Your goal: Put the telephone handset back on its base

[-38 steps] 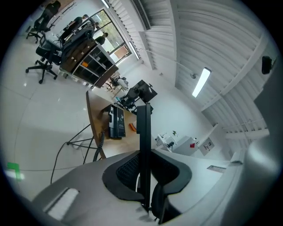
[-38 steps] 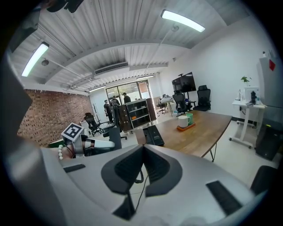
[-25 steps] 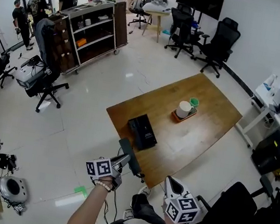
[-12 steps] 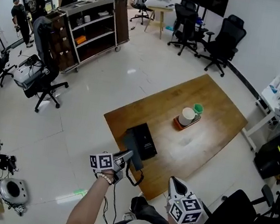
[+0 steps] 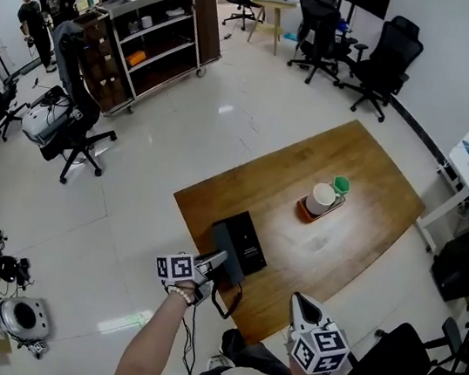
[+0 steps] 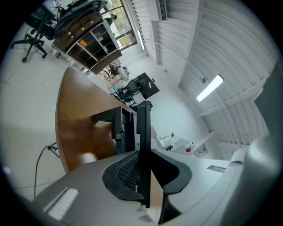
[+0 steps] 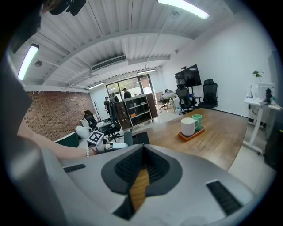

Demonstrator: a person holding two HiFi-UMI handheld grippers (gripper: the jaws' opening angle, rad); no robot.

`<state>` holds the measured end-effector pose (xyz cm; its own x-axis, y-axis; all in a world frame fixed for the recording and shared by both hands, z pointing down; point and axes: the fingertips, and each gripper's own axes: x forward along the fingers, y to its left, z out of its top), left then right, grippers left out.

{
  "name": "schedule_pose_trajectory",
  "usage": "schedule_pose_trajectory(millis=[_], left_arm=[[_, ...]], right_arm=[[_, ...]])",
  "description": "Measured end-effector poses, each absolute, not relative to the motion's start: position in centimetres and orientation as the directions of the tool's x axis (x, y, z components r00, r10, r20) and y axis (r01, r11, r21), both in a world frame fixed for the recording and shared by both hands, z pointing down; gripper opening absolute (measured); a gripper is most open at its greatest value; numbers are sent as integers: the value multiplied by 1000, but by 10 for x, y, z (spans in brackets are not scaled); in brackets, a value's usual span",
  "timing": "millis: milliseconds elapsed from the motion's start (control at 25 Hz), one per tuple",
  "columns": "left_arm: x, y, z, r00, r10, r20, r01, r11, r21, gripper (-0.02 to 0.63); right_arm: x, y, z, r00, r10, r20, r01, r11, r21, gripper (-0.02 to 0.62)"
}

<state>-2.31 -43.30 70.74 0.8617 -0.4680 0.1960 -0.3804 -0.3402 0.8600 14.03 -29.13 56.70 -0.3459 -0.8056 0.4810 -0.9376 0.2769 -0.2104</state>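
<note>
The black phone base (image 5: 241,242) sits near the front left corner of the wooden table (image 5: 368,181). My left gripper (image 5: 207,265) is shut on the dark handset (image 5: 224,266), which hangs at the base's near edge, just off the table corner. Its cord (image 5: 229,301) loops down below. In the left gripper view the handset (image 6: 143,126) stands as a thin upright bar between the jaws, and the base (image 6: 116,126) is just behind it. My right gripper (image 5: 300,307) is held low by the table's front edge, shut and holding nothing.
A white mug (image 5: 321,198) and a green cup (image 5: 342,185) stand on an orange tray (image 5: 308,212) mid-table. A dark shelving cart (image 5: 149,32) and office chairs (image 5: 68,125) are off to the left. More chairs (image 5: 388,56) stand at the far side. People stand at the back left.
My left gripper has carried the handset up and to the right, from below the table corner to the base's near edge. The right gripper has barely moved.
</note>
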Motion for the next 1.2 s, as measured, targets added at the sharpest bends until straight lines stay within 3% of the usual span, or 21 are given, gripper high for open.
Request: schedule_pose_trajectory(millis=[360,1200], left_arm=[[-21,-444,719,870,-475,133,-314,-325,892,69],[-18,-449,737,885,-445,133,-291,-308,906,74]], right_arm=[[143,-315,574,-359,-784,506,-933,295,-205,2],[137,-337,586,-389,-743,545,-921,322,-218,2]])
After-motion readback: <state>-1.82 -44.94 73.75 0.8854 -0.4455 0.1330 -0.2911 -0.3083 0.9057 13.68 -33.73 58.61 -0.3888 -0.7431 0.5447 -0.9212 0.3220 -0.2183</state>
